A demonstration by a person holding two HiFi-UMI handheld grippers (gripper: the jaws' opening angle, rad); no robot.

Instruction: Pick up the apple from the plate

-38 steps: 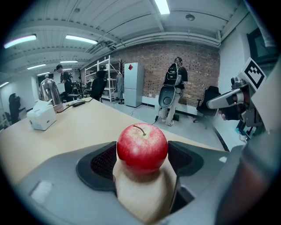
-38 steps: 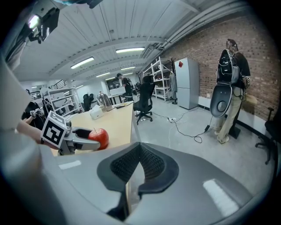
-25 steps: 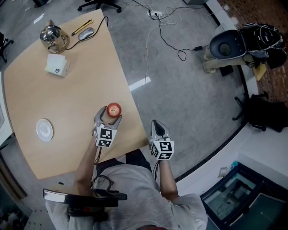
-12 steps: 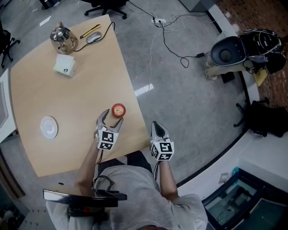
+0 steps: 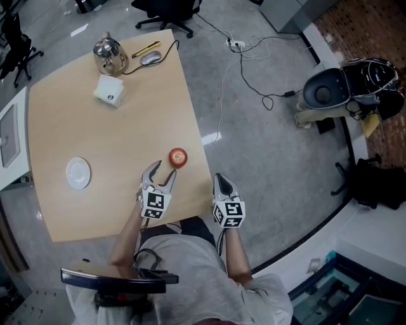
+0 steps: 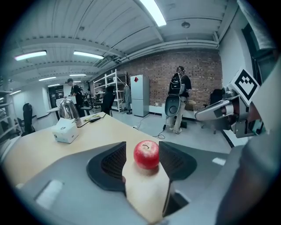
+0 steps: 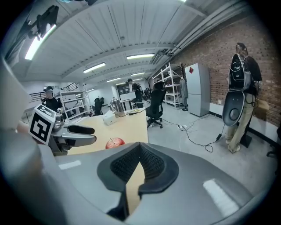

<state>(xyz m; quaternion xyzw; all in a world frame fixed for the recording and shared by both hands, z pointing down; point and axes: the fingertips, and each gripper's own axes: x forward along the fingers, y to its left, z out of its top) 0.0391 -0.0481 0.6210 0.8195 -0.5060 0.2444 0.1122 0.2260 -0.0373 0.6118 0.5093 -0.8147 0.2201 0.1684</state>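
Your left gripper (image 5: 160,172), jaws half apart and just now closing on nothing, points at the apple (image 5: 178,157) lying on the table (image 5: 95,139), well apart from the plate (image 5: 78,172); widen them before advancing squarely.

A pale wooden table (image 5: 95,127) with a curved edge fills the head view from 8 to 11 o'clock, on a polished grey floor (image 5: 273,159) that catches a bright glint of light. At 12 o'clock a black office chair (image 5: 170,7) stands off the table's far end. A white power strip (image 5: 236,44) and loose cables (image 5: 260,43) lie towards 1 o'clock. In the left gripper view a red brick wall (image 6: 197,66) closes the room at 1 o'clock, with a white cabinet (image 6: 139,94) and metal shelving (image 6: 116,85) before it. Strip lights (image 6: 151,11) run along the ribbed white ceiling (image 6: 88,26) at 12 o'clock
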